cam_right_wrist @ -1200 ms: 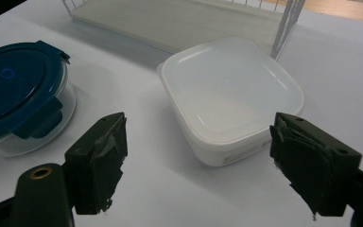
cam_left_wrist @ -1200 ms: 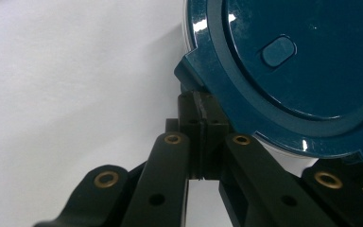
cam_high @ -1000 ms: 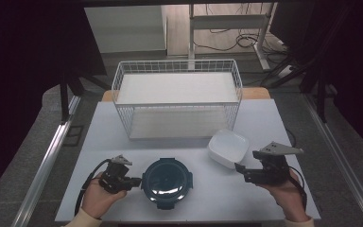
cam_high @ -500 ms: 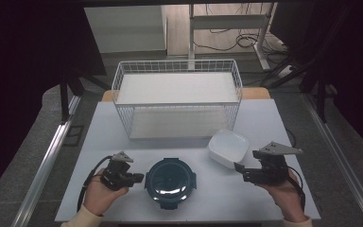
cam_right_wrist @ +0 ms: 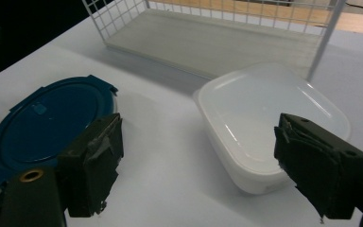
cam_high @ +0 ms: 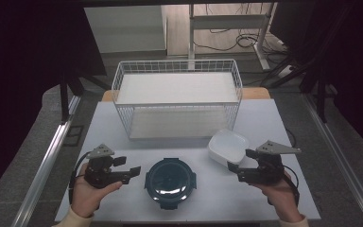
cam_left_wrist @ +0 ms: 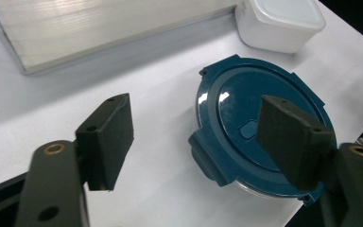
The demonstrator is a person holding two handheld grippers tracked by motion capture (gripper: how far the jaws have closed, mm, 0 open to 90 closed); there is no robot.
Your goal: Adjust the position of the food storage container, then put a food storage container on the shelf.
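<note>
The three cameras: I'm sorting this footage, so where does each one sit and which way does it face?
High view: above the person's side, facing forward and down on the white table and wire basket; both hands show.
Left gripper view: rides the left gripper, facing the blue round lid; open jaws show.
Right gripper view: rides the right gripper, facing the white container; open jaws show.
All share both containers.

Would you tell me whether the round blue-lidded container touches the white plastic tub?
Apart: the high view shows bare table between the blue-lidded container and the white tub.

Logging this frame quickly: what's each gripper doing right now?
Left gripper: open, holding nothing, near the blue lid.
Right gripper: open, holding nothing, near the white box.
</note>
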